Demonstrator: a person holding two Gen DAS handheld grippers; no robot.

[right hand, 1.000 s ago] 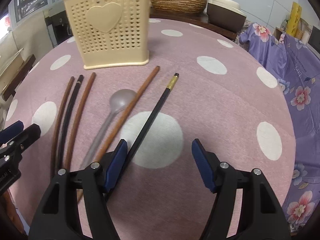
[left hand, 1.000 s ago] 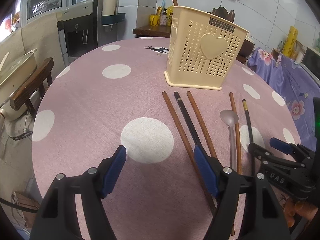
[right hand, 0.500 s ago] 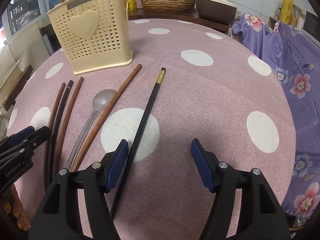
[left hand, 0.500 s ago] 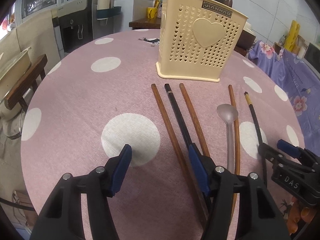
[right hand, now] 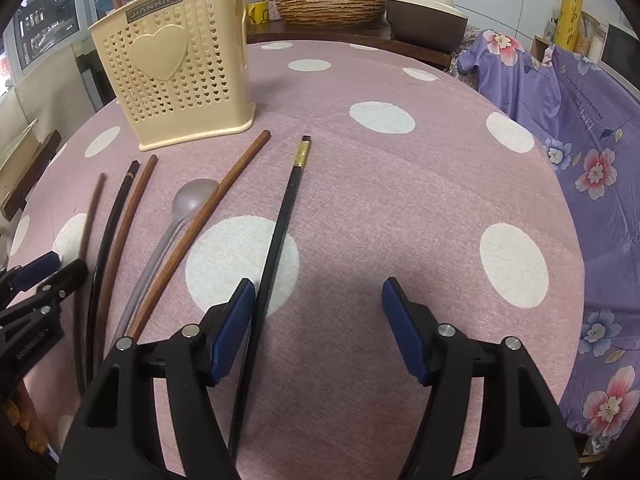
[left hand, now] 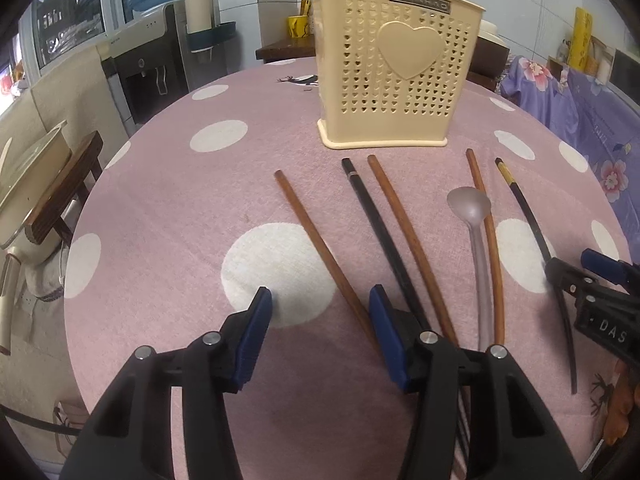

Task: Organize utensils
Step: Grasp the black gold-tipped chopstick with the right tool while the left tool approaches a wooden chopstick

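Note:
A cream perforated holder (left hand: 400, 80) (right hand: 176, 80) stands on the pink dotted table (left hand: 168, 208). In front of it lie several chopsticks and a translucent spoon (left hand: 470, 208) (right hand: 192, 200). My left gripper (left hand: 320, 320) hovers low over the leftmost brown chopstick (left hand: 316, 240). Its jaws are closing, and the stick runs between them close to the right pad (left hand: 384, 332), which is not pressing on it. My right gripper (right hand: 318, 308) is open. The black gold-banded chopstick (right hand: 288, 208) passes just inside its left pad (right hand: 236, 316), untouched.
A black chopstick (left hand: 380, 224) and two more brown ones (left hand: 408, 232) (left hand: 486, 220) lie between the grippers. A purple floral cloth (right hand: 580, 140) hangs off the right, and a wooden chair (left hand: 60, 184) stands at the left. A woven basket (right hand: 332, 4) sits behind the table.
The left jaws have narrowed around the leftmost brown chopstick, and the left view has shifted slightly towards the holder. The right gripper has barely moved and keeps the same width.

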